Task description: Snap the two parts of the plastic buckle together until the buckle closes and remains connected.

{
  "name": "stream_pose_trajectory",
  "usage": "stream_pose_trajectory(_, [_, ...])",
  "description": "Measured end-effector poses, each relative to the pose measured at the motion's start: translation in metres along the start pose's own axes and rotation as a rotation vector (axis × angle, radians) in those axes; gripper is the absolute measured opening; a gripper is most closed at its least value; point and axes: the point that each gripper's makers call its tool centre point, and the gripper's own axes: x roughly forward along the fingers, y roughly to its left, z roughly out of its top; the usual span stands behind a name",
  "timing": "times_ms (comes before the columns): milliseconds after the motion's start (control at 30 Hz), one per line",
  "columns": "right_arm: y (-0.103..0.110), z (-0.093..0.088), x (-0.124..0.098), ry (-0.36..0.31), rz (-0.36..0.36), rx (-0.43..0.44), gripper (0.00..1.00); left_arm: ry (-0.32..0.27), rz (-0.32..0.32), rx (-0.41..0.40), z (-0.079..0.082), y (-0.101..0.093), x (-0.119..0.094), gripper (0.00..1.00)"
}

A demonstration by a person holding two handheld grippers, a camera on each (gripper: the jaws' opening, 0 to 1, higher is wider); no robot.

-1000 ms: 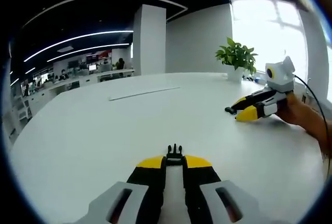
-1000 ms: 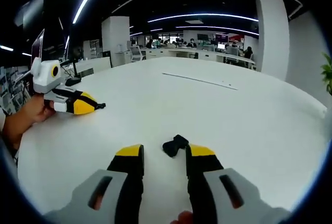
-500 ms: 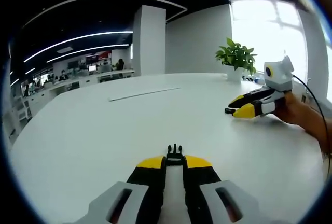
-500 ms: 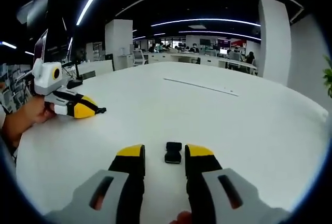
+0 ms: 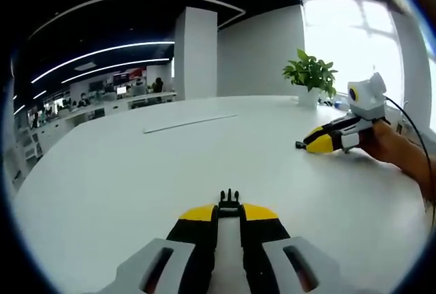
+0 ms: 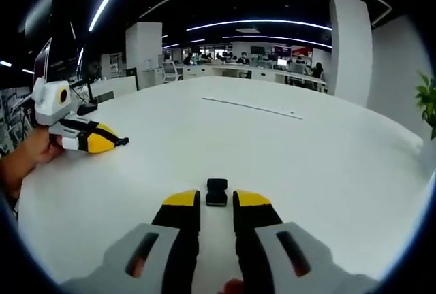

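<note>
Buckle halves, light stiff plastic: left gripper (image 5: pixel 229 214) pinches pronged half (image 5: pixel 229 200), right gripper (image 6: pixel 216 200) pinches socket half (image 6: pixel 216 191); hold rear ends

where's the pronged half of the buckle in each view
Left gripper view: the pronged buckle half sits low at centre, pinched at the tips of the left gripper, prongs pointing away.
Right gripper view: at far left, a dark tip pokes out of the left gripper; too small to tell the prongs.
Shared landmark: the long thin strip lying on the white table.
</note>
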Motion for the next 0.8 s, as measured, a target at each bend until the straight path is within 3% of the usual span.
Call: stream_pose_trajectory(800, [0.0024,-0.0055,-0.0010,0.009,-0.014,0.002,0.16,-0.002,0.004,0.000,0.0025,0.0057,0.0038,0.12])
